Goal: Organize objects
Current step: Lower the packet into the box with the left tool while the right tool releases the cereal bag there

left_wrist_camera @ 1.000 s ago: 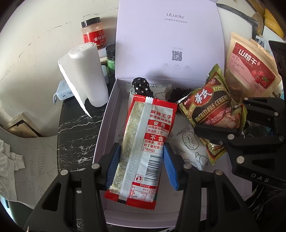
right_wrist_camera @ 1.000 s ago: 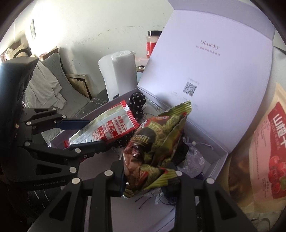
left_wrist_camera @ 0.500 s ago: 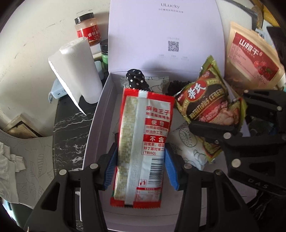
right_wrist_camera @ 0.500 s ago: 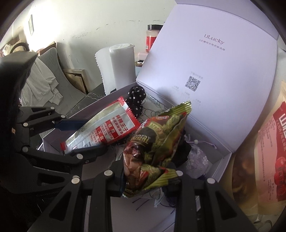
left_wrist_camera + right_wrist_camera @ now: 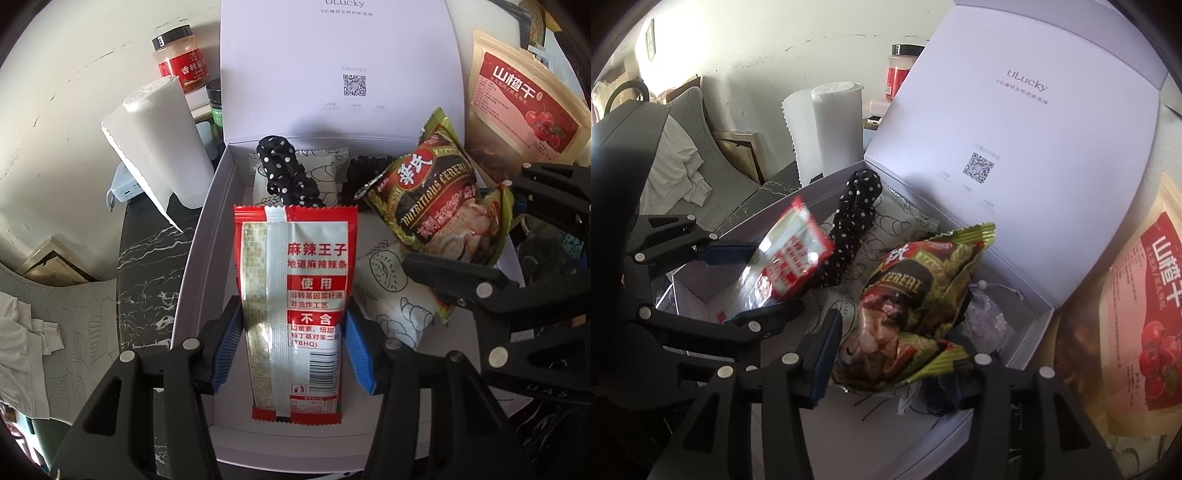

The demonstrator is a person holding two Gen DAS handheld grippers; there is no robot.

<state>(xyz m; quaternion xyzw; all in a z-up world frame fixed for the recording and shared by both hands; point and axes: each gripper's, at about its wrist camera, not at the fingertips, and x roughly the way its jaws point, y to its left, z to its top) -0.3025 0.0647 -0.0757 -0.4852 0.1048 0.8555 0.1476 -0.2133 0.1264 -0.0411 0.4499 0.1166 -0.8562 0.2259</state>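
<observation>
My left gripper (image 5: 291, 350) is shut on a red and white snack packet (image 5: 295, 295) and holds it over the open white box (image 5: 207, 229). The packet also shows blurred in the right wrist view (image 5: 790, 262). My right gripper (image 5: 894, 354) is shut on a green and brown cereal packet (image 5: 916, 295), also over the box; it shows in the left wrist view (image 5: 439, 206). A black polka-dot scrunchie (image 5: 284, 173) and white printed pouches (image 5: 399, 295) lie inside the box.
The box lid (image 5: 340, 66) stands upright at the back. A paper towel roll (image 5: 162, 140) and a red-labelled jar (image 5: 181, 59) stand left of the box. A red hawthorn snack bag (image 5: 524, 96) stands at the right. A grey cloth-covered chair (image 5: 683, 155) is at the far left.
My left gripper has moved forward and down, bringing the red packet deeper over the box and straighter. The right gripper with the cereal packet has shifted slightly toward the box.
</observation>
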